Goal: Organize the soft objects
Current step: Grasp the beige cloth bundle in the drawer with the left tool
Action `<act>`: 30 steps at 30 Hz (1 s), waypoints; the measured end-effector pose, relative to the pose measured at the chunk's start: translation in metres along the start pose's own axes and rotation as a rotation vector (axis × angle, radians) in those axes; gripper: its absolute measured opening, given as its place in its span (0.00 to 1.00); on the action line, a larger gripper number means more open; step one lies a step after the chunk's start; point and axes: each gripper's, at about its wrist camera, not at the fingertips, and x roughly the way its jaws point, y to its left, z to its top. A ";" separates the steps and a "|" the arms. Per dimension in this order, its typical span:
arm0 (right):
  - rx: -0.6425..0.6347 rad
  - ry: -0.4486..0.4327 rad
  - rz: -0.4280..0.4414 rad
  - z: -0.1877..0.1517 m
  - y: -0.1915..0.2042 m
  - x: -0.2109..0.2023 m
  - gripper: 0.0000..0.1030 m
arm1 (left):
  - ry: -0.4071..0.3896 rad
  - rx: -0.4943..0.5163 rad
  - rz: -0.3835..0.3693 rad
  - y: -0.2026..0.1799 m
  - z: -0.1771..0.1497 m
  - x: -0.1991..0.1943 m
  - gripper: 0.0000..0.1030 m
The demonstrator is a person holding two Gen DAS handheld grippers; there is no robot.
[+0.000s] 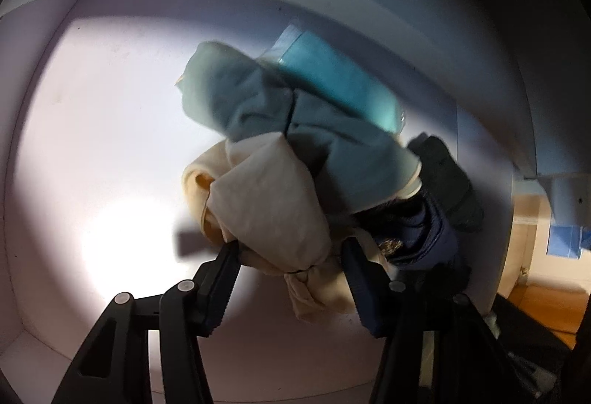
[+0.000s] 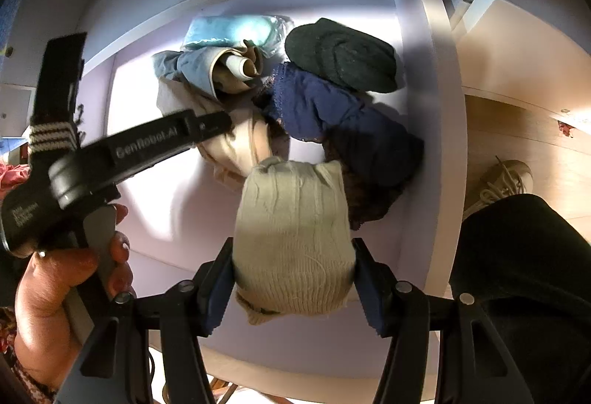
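**Two rolled bundles held over a white drawer of soft goods**

In the right wrist view, the right gripper [image 2: 293, 278] is clenched on a rolled cream ribbed-knit sock bundle [image 2: 293, 230], low in the centre of the frame. Its jaws press the bundle's two sides, which keeps the roll from unwinding while it hangs above the pale floor of the white drawer [image 2: 413, 78]. Whether the bundle touches the drawer floor cannot be told.

Beyond it, toward the top of the frame, the soft pieces already lie packed together: a dark green knitted roll [image 2: 343, 54] in the upper right corner of the drawer, a navy lace-edged fabric roll [image 2: 314, 101] just beside and below it, and a light blue folded cloth [image 2: 192, 65] left of centre. A turquoise plastic-wrapped packet [image 2: 229, 29] rests along the back wall. Crowding them at the back and right leaves the lit left part bare, seemingly as room for more.

The left gripper [image 1: 290, 256] grasps a beige cotton cloth bundle [image 1: 273, 197] at its knotted lower end, low in the centre of the left wrist view, next to the light blue cloth. The person's left hand [image 2: 70, 278] shows at the lower left of the right wrist view, wrapped around the tool's handle. Judging by the row, the cream bundle probably belongs in front of the navy roll.
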 end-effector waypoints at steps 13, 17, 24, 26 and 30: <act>-0.008 -0.001 -0.002 0.002 0.006 0.000 0.58 | -0.034 0.126 0.069 -0.004 -0.004 -0.014 0.52; 0.003 0.008 -0.008 0.001 0.003 0.004 0.58 | -0.025 0.182 0.093 -0.007 -0.005 -0.010 0.52; 0.000 0.001 -0.009 0.002 0.005 0.002 0.58 | -0.002 0.203 0.049 0.012 -0.012 -0.012 0.38; -0.006 -0.004 -0.009 0.001 0.006 -0.001 0.58 | 0.009 0.208 0.039 0.017 -0.018 -0.013 0.33; -0.017 -0.021 -0.006 -0.001 0.010 -0.010 0.58 | 0.017 0.223 0.028 0.024 -0.026 -0.011 0.31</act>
